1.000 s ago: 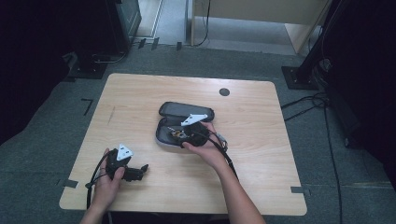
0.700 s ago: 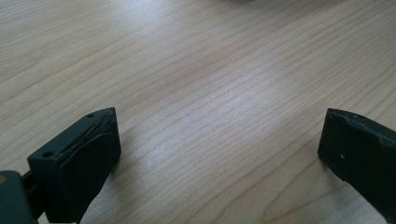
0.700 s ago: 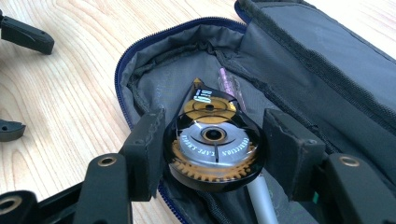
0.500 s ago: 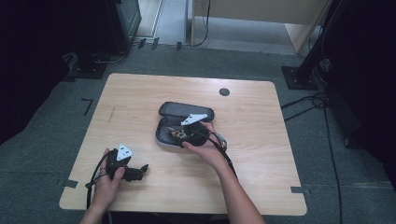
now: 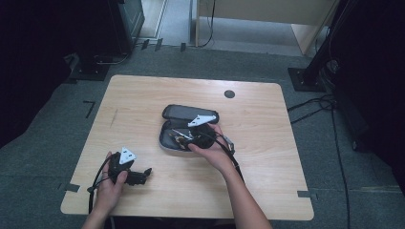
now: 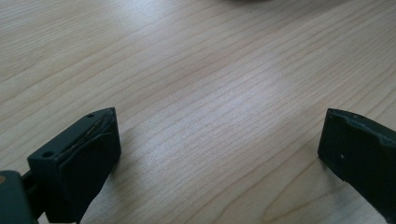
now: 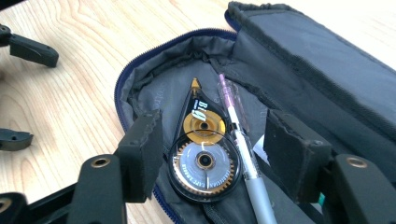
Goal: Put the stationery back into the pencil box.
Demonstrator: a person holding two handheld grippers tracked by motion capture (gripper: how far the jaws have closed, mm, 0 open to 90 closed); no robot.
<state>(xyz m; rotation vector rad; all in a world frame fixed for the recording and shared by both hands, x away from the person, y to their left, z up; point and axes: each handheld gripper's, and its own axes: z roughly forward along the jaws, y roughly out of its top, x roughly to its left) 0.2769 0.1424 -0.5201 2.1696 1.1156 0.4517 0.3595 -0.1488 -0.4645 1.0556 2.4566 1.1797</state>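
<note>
A dark zip pencil case (image 5: 183, 112) lies unzipped at the table's middle. Inside it, in the right gripper view, I see a clear correction tape roller (image 7: 203, 161) with orange gears, and a pen (image 7: 242, 142) with a clear pink end lying beside it. My right gripper (image 7: 217, 142) hovers open just over the case (image 7: 317, 60), one jaw on each side of the roller and pen, gripping nothing. In the high view this gripper (image 5: 185, 138) reaches into the case from the right. Over bare wood near the front left, my left gripper (image 5: 144, 174) (image 6: 219, 135) is open and holds nothing.
The wooden table (image 5: 267, 157) has a round black cable hole (image 5: 229, 94) at the back right. Dark stands and cables sit on the grey floor around it. The left gripper's jaws (image 7: 23, 93) show far off in the right gripper view.
</note>
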